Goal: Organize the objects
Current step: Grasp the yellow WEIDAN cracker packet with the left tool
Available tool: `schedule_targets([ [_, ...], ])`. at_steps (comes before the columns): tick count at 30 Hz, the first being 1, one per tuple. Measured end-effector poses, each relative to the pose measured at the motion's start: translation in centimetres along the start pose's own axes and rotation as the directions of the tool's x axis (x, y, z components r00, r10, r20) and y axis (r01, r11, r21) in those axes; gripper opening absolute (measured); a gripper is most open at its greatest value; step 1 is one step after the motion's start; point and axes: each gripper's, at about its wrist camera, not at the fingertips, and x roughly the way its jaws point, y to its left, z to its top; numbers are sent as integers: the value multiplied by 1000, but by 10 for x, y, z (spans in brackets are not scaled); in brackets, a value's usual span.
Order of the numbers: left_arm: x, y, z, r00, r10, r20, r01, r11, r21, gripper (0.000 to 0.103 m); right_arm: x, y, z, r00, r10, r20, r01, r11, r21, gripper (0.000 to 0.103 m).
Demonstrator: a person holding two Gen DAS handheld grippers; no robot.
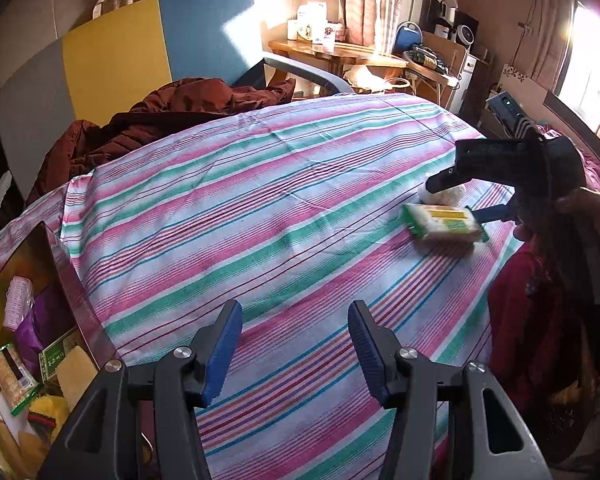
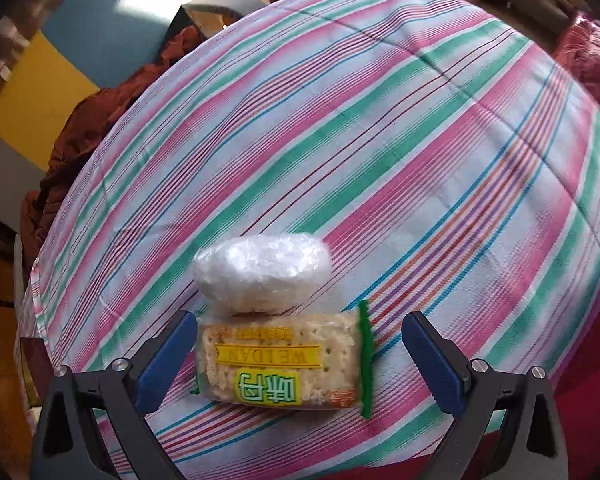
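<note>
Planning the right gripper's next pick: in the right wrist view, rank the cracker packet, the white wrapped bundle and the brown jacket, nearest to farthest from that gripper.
1. cracker packet, between its open fingers.
2. white wrapped bundle, just beyond the packet.
3. brown jacket, off the cloth's far left edge.

L gripper (image 1: 296,344) tilted downward, blue pads apart, nothing btwn them. R gripper (image 2: 296,354) pitched steeply down, jaws spread wide, pads clear on both sides, not pressing anything. From L wrist view, R gripper (image 1: 460,196) at far right, black body held in a hand (image 1: 572,216), fingertips pointing left.
</note>
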Motion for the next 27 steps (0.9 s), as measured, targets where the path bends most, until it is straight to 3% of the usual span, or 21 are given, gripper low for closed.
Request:
schedule_targets([
  [2, 5, 3, 0, 1000, -5, -15, 4, 1000, -14, 56, 5, 17, -6, 980, 190, -66, -194, 979, -60, 103],
  [3, 7, 4, 0, 1000, -9, -21, 8, 1000, -20, 56, 9, 27, -12, 951, 287, -113, -297, 951, -84, 103],
  [4, 9, 4, 0, 1000, -12, -27, 11, 1000, -24, 56, 10, 38, -17, 925, 351, -147, -367, 924, -107, 103],
  [5, 12, 3, 0, 999, -15, -34, 15, 1000, -26, 56, 10, 47, -22, 917, 368, -157, -389, 911, -139, 103],
  [8, 20, 0, 1, 998, -39, -59, 37, 999, -33, 56, 5, 59, -28, 940, 319, -121, -339, 916, -213, 103],
  [13, 38, -7, 12, 984, -146, -106, 133, 984, -119, 56, -6, 35, -13, 961, 278, -2, -275, 948, -159, 103],
  [21, 81, -22, 52, 960, -242, -144, 200, 946, -256, 56, -27, 12, 3, 948, 300, 106, -295, 954, -55, 103],
  [27, 114, -24, 77, 969, -182, -165, 126, 945, -301, 60, -34, 7, 3, 939, 320, 129, -316, 947, -53, 103],
])
